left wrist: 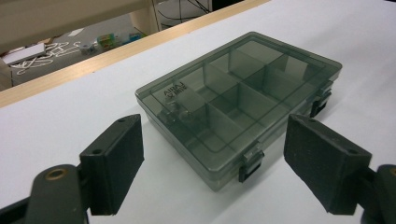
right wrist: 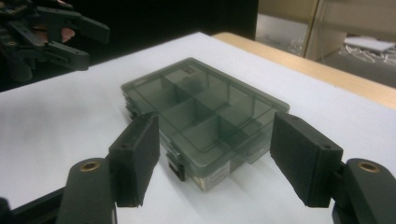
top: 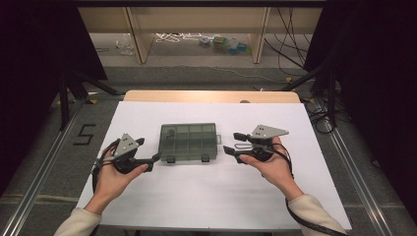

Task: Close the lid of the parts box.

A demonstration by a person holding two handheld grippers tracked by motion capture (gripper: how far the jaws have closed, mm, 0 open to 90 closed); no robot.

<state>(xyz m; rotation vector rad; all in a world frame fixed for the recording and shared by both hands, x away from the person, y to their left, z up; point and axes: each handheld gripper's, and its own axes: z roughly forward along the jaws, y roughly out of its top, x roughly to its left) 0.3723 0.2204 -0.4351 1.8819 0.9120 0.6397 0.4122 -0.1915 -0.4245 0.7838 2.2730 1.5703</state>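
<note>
- The smoky grey plastic box [top: 189, 142] sits flat near the middle of the white table [top: 206, 196], lid down, two dark latches on its near edge.
- Left gripper [top: 152, 161] is just off the box's near left corner, jaws spread and nothing between them.
- In the left gripper view, the box [left wrist: 238, 105] lies beyond the two black pads [left wrist: 114, 163], which stand wide apart with bare table between them; one latch [left wrist: 250, 164] sits just ahead of the gap.
- Right gripper [top: 232, 142] hangs beside the box's right end, close but apart, jaws open and holding nothing.
- In the right gripper view, the box [right wrist: 201, 112] has its short end pointing at the camera, and the pads [right wrist: 135, 156] stand open either side of that near end without pressing on it.
- Through the lid you can see dividers splitting the box into compartments; there is a small dark item in one corner compartment, too dim to make out.
- The other gripper [right wrist: 70, 42] shows far off at the top left of the right gripper view, beyond the box.
- Both hands rest low over the table, a cable trailing back from each gripper.
</note>
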